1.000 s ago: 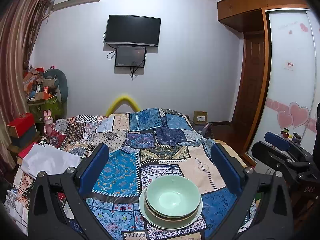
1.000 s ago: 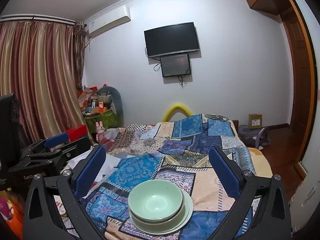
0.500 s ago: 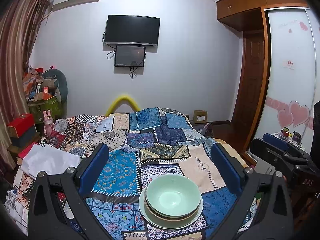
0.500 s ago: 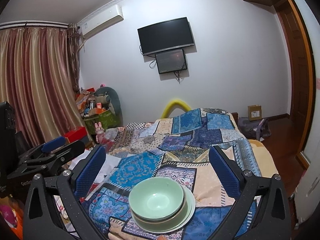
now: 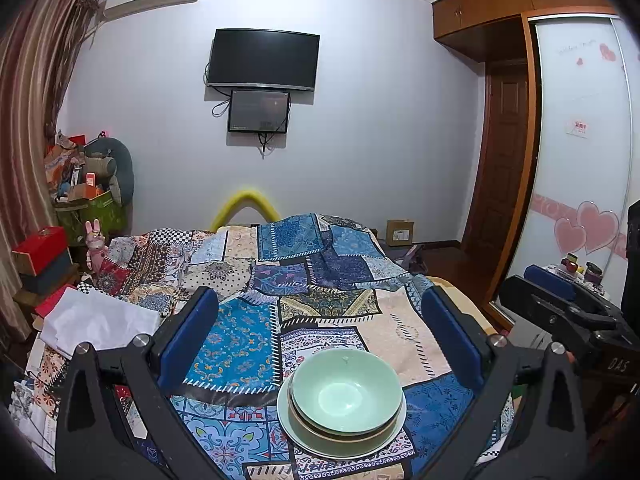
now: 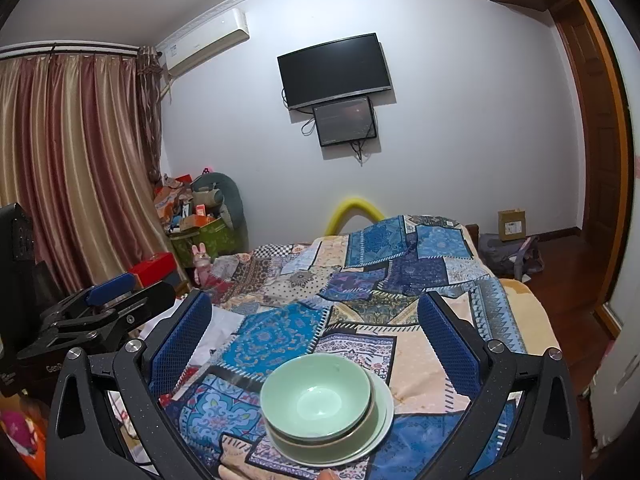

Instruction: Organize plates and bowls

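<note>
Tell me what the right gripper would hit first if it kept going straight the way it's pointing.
Probably the patchwork bedspread. The right gripper is open and aimed over the stacked green bowls, which sit low between its fingers, so it might clear them; depth is unclear.

Pale-green bowl (image 5: 346, 396); blue patchwork quilt (image 5: 304, 276).

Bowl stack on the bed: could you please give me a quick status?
Left gripper open, empty. Right gripper open, empty. Green bowls nested on plate, untouched. Nothing in the way.
</note>
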The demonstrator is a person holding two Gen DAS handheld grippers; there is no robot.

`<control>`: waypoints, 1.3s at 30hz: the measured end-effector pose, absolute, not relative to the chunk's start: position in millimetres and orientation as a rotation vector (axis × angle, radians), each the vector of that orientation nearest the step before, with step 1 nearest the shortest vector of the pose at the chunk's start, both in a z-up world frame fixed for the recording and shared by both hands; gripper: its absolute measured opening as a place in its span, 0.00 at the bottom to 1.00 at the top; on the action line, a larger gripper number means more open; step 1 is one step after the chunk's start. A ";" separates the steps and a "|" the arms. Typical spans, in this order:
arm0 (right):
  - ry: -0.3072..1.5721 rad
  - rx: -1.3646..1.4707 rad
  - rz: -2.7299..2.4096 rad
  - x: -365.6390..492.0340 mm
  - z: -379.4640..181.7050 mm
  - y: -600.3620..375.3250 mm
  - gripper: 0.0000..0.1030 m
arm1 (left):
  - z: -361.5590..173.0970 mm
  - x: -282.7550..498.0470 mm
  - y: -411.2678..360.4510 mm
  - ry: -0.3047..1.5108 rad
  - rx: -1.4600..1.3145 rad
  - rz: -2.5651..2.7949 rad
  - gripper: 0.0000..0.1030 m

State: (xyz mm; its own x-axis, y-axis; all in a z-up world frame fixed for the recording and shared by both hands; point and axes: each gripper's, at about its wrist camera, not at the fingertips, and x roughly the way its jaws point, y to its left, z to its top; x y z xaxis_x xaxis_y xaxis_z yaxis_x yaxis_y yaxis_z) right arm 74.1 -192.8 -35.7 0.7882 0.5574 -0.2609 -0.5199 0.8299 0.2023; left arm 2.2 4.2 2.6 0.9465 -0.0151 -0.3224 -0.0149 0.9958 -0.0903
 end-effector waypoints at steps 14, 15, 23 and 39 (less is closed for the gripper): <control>0.311 0.112 0.589 73.0 -34.6 -191.4 1.00 | 5.5 -1.8 6.4 0.311 -0.093 -0.021 1.00; 0.310 0.110 0.589 72.8 -34.5 -190.9 1.00 | 5.5 -2.7 6.2 0.309 -0.091 -0.021 1.00; 0.313 0.111 0.595 73.2 -34.5 -192.1 1.00 | 5.3 -2.2 6.4 0.303 -0.090 -0.018 1.00; 0.320 0.108 0.595 74.4 -35.5 -189.8 1.00 | 2.5 3.1 3.6 0.324 -0.089 -0.016 1.00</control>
